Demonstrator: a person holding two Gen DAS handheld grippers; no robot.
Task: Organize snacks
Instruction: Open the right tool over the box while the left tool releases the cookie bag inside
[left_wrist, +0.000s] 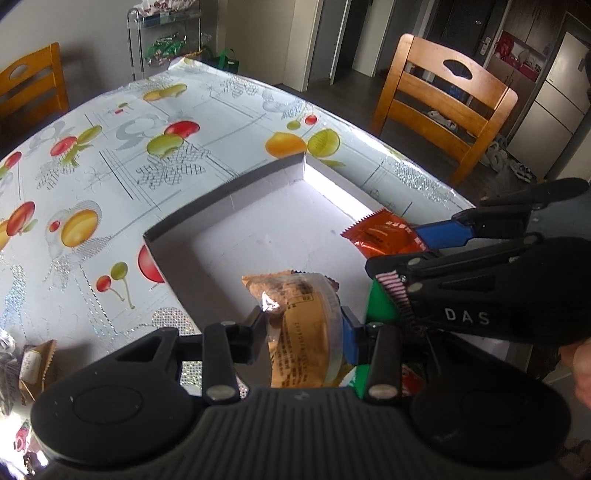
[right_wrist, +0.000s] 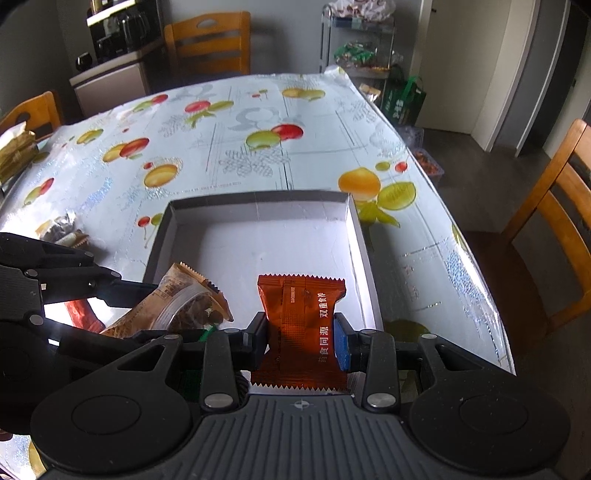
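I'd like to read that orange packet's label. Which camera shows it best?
The right wrist view: the orange packet fills the centre, face-on, its printed characters legible, clamped in the right hand-held gripper. The left wrist view shows only its upper part, from the side, behind that gripper's fingers.

White "DAS" on black body of right gripper (left_wrist: 436, 236). Orange snack packet (right_wrist: 303, 325) carries white Chinese chars, "双重食养" and "药食同源". Brown pastry packet (left_wrist: 299, 325): small print, unreadable. Tablecloth (right_wrist: 258, 122): grey "35", mirrored.
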